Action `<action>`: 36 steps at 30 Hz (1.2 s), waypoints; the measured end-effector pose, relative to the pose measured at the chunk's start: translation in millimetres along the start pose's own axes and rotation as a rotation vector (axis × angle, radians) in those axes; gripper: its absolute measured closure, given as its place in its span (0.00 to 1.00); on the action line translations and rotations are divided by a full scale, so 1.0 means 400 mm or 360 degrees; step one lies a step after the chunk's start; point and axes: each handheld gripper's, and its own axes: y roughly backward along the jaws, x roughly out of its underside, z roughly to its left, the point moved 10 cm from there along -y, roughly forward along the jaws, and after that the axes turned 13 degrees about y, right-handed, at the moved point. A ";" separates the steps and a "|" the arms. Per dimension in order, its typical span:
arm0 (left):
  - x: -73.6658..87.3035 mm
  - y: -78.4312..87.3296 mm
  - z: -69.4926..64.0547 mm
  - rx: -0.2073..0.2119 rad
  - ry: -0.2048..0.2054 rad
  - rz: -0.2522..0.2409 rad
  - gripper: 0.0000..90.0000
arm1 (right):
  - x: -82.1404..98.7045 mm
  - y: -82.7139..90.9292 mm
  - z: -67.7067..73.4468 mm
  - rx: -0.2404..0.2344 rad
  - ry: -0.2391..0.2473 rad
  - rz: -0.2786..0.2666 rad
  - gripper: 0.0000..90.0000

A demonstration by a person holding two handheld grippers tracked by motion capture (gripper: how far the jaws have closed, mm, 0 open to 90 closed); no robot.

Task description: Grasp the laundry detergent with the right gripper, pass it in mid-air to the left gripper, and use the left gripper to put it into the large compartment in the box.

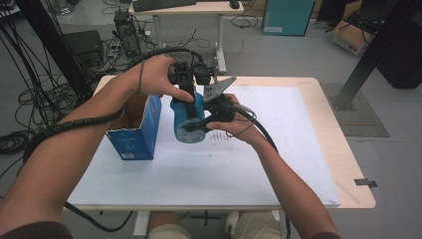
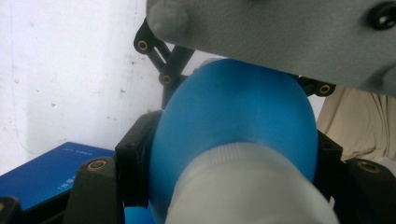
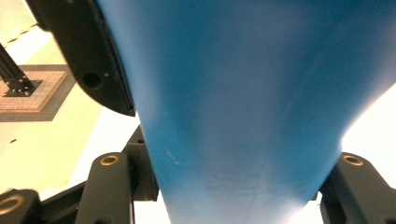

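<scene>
A blue bottle (image 1: 189, 122) with a white cap (image 2: 243, 186) is held in the air over the table, between both grippers. My left gripper (image 1: 191, 102) comes down from the upper left and is shut on the bottle's rounded shoulder (image 2: 233, 116), a black jaw on each side. My right gripper (image 1: 199, 127) comes in from the right, shut on the bottle's blue body (image 3: 243, 116). In the right gripper view a jaw of the left gripper (image 3: 88, 60) rests against the bottle at the upper left. The right gripper's grey plate (image 2: 280, 32) hangs just above the bottle.
An open blue cardboard box (image 1: 134, 129) stands on the table's left, close to the left forearm. A white sheet (image 1: 249, 164) covers most of the wooden table (image 1: 348, 164). Cables, a desk and boxes lie on the floor beyond the far edge.
</scene>
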 end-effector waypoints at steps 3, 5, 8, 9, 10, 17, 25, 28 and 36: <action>0.000 -0.002 0.000 -0.0002 0.0000 -0.0003 0.40 | 0.001 -0.001 0.001 -0.0003 -0.0004 0.0004 0.46; 0.000 -0.002 0.000 -0.0004 -0.0001 -0.0001 0.40 | 0.002 -0.001 0.001 -0.0003 -0.0001 0.0008 0.46; 0.000 -0.001 0.001 -0.0009 -0.0003 -0.0004 0.40 | 0.001 0.000 0.001 -0.0002 0.0000 0.0006 0.46; 0.000 0.000 0.000 -0.0003 -0.0002 0.0001 0.40 | 0.001 0.000 0.000 0.0001 0.0002 0.0007 0.46; 0.000 0.000 0.001 -0.0008 -0.0003 -0.0003 0.40 | 0.001 0.000 0.000 0.0002 0.0000 0.0005 0.46; 0.001 -0.001 0.002 -0.0002 0.0001 -0.0004 0.40 | -0.010 -0.007 -0.027 0.0037 0.0211 -0.0079 0.46; 0.003 -0.001 0.004 -0.0013 -0.0012 -0.0003 0.40 | -0.011 -0.009 -0.028 0.0035 0.0216 -0.0083 0.46; 0.003 0.001 0.005 -0.0012 -0.0012 -0.0003 0.40 | -0.012 -0.009 -0.028 0.0035 0.0215 -0.0088 0.46; 0.002 -0.001 0.001 0.0000 0.0008 -0.0004 0.40 | -0.010 -0.009 -0.027 0.0031 0.0202 -0.0087 0.46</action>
